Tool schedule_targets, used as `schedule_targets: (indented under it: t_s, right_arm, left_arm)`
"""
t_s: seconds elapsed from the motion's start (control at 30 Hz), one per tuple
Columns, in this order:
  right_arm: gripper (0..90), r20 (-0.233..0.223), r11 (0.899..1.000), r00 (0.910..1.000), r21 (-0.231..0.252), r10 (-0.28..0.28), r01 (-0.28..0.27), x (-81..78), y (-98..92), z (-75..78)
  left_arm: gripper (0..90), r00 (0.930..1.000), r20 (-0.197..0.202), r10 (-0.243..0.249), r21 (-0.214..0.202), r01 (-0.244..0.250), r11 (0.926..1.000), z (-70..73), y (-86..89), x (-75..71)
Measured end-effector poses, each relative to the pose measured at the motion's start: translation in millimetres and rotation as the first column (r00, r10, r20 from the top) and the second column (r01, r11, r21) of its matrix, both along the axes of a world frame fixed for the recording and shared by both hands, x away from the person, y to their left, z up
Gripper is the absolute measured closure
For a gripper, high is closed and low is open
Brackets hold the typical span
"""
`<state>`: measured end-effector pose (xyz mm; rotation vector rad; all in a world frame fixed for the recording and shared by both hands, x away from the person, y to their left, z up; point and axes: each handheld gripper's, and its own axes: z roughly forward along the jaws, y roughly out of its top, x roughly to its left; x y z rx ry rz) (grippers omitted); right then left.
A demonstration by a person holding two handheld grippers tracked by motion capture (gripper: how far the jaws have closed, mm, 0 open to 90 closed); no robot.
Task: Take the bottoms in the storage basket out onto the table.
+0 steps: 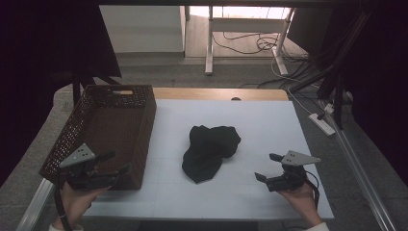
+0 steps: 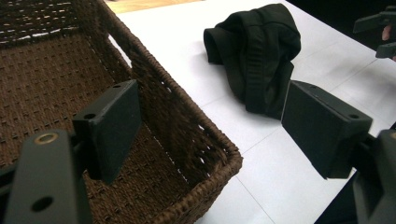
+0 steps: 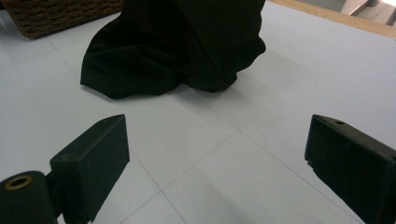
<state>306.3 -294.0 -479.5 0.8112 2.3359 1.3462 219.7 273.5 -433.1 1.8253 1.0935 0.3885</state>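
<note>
High view shows us holding the left gripper (image 1: 109, 164) over the basket's (image 1: 144, 130) near right corner and the right gripper (image 1: 269, 166) near right, both spread wide and empty, probably flanking the black cloth (image 1: 210, 150) mid-table to grab it.

Lab-like workroom, white-topped table (image 1: 240, 192), loose floor cables (image 1: 245, 43), power strip (image 1: 322, 123), dark curtains (image 1: 43, 43)

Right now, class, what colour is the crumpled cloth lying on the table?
Black. The cloth shows best in the left gripper view.
</note>
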Motion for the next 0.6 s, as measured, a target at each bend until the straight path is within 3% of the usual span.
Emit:
schedule_targets:
  t_s: [0.6]
  right_arm:
    - [6.8, 0.002, 1.0, 0.9999, 0.002, 0.014, -0.014, -0.5, 0.9, 0.1]
  left_arm:
    - [20.0, 0.9999, -0.002, -0.01, -0.009, 0.01, 0.9999, -0.4, -1.1, 0.8]
